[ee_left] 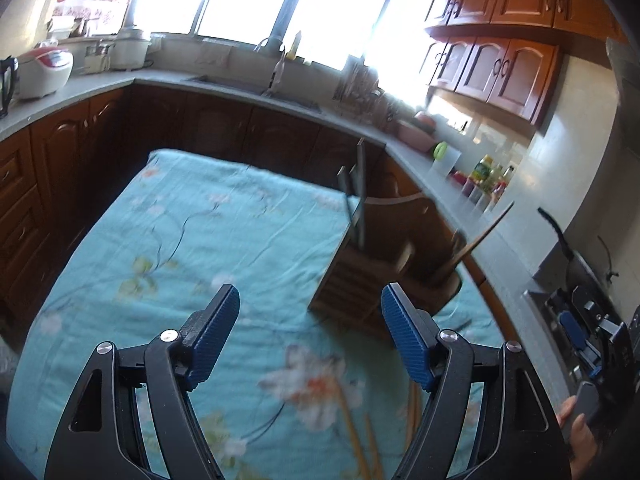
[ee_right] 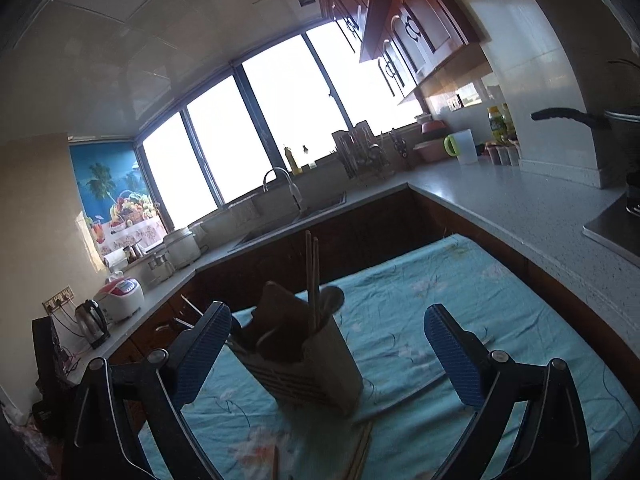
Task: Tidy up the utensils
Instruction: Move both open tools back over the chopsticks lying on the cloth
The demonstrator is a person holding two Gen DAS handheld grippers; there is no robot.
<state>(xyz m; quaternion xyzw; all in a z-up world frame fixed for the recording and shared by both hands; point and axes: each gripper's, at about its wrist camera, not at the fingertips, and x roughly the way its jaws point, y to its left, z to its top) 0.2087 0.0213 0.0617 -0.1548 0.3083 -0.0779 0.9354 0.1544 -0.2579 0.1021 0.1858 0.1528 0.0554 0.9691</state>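
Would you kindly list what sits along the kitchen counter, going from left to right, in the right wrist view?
Kettle → rice cooker → white pot → tap → utensil rack → pink bowls → clear jug → bottles.

1. A table draped in a turquoise floral cloth stands in a kitchen, ringed by wooden cabinets.
2. A slatted wooden utensil holder sits on the cloth close to one side edge; chopsticks and dark utensils rise from it.
3. Loose chopsticks lie flat on the cloth toward the near edge, just in front of the holder.
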